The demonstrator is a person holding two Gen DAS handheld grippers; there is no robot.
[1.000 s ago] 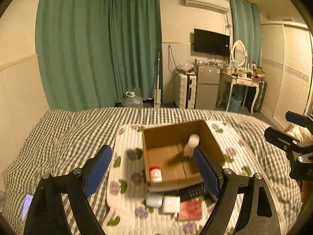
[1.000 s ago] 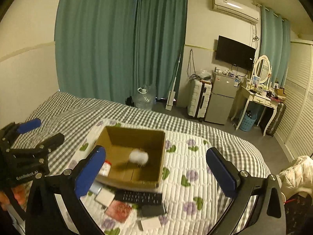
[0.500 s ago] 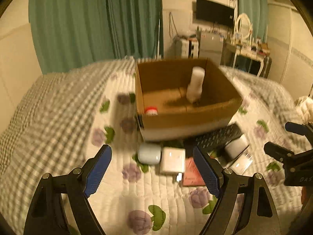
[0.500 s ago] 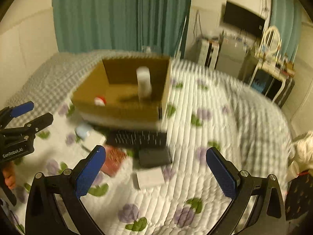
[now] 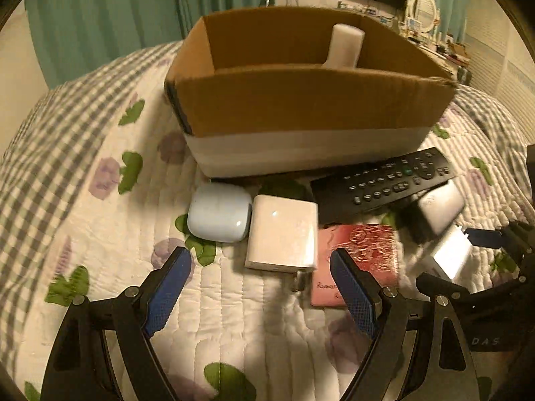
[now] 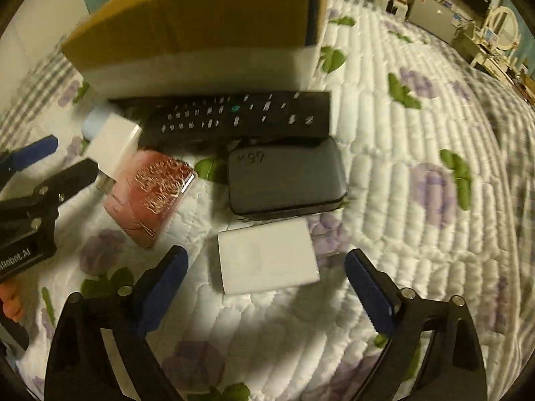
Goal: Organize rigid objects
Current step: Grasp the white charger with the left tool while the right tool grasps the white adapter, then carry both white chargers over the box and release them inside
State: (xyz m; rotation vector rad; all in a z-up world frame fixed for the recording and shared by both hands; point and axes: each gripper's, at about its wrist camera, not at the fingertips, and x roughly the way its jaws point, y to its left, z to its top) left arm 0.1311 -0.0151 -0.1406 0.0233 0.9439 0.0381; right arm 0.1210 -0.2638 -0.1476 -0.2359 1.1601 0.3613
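Observation:
An open cardboard box (image 5: 311, 100) stands on the quilt, with a white bottle (image 5: 344, 45) upright inside. In front of it lie a pale blue case (image 5: 219, 212), a white charger block (image 5: 282, 235), a red booklet (image 5: 359, 260) and a black remote (image 5: 384, 182). My left gripper (image 5: 259, 287) is open, low over the quilt just short of the charger. My right gripper (image 6: 265, 289) is open around a flat white box (image 6: 265, 255). A dark grey case (image 6: 284, 175) lies behind it, below the remote (image 6: 234, 115).
The flowered white quilt (image 6: 418, 133) covers a checked bedspread (image 5: 43, 140). The other gripper shows at the edge of each view, left (image 6: 36, 180) and right (image 5: 485, 267). A dresser with a mirror (image 6: 501, 30) stands far behind.
Both grippers have dropped from high above the bed down close to the objects in front of the box. Both stay open.

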